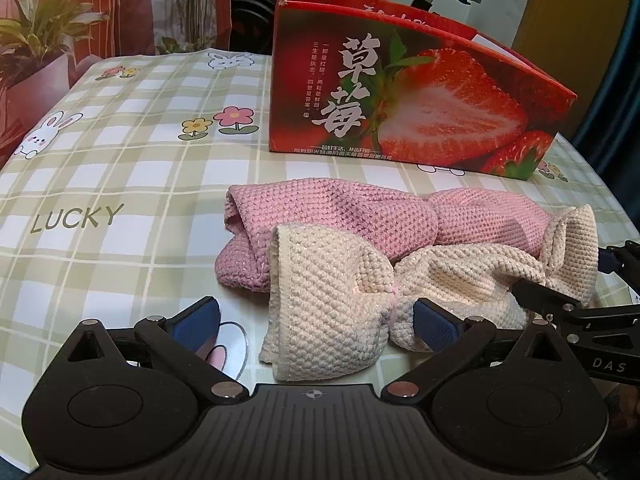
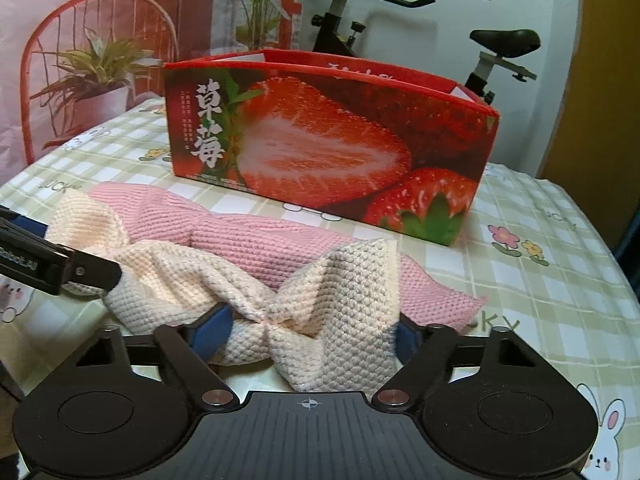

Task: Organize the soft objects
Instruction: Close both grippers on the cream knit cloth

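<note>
Checked tablecloth [image 1: 132, 168] under strawberry box [image 1: 400, 92]; perhaps an exercise bike [image 2: 400, 20] behind.

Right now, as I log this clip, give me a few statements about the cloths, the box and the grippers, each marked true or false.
1. The cream cloth lies partly over the pink cloth. True.
2. Both cloths are inside the strawberry box. False: they lie on the tablecloth in front of it.
3. The left gripper is open. True.
4. The box is lidded. False: its top is open.
5. The right gripper straddles the cream cloth. True.
</note>
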Available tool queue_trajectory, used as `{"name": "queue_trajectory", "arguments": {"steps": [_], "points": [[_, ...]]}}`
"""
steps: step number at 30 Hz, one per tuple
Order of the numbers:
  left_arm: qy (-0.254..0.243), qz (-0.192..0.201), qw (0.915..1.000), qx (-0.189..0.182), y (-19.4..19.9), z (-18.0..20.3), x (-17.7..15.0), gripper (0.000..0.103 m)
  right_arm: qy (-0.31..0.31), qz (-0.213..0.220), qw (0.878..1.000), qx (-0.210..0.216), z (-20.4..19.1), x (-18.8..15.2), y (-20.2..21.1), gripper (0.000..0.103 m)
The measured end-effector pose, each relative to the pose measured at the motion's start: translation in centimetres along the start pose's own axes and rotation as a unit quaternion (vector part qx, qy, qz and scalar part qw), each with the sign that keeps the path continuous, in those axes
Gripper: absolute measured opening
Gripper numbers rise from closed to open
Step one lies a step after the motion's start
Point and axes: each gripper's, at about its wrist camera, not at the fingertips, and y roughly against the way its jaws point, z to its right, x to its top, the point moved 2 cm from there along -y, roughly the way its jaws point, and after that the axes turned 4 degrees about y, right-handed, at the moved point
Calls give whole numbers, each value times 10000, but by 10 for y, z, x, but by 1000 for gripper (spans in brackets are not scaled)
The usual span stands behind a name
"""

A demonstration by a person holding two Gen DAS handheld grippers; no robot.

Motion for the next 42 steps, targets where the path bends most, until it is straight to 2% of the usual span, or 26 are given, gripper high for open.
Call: {"name": "queue_trajectory", "arguments": {"steps": [4, 10, 21, 25, 29, 30, 32, 36, 38, 39, 41, 42], "points": [[-17, -6, 10000, -9, 1, 0, 1, 103, -104, -12, 9997, 226, -1, 0, 2, 53], [-22, -16, 10000, -2, 0, 0, 1, 103, -248, 16, 9990, 364, 0, 1, 5, 42], [-15, -102, 9999, -49, -1, 0, 4, 103, -433, 65, 9980, 455, 3, 1, 7, 37], [222, -161, 9995, -181, 4, -5, 5, 103, -477, 88, 9973, 550, 2, 2, 8, 36], [437, -84, 9966, -689, 14, -9, 4, 89, -445, 90, 9967, 674, -2, 2, 9, 36], [424, -24, 9967, -697, 17, -9, 5, 87, -441, 91, 9966, 685, -3, 3, 8, 36], [439, 63, 9964, -717, 20, -9, 6, 76, -457, 86, 9965, 688, -3, 3, 8, 36], [493, 76, 9956, -789, 21, -13, 6, 66, -498, 82, 9963, 700, -2, 2, 8, 36], [467, 34, 9957, -795, 19, -13, 5, 47, -506, 82, 9962, 701, -2, 2, 8, 36], [437, 18, 9958, -809, 18, -13, 5, 45, -513, 82, 9961, 707, -2, 2, 8, 36], [358, 75, 9964, -761, 20, -12, 5, 29, -548, 76, 9959, 711, -1, 3, 8, 37], [335, 82, 9969, -710, 22, -12, 3, 26, -590, 70, 9958, 698, 1, 3, 8, 37]]}}
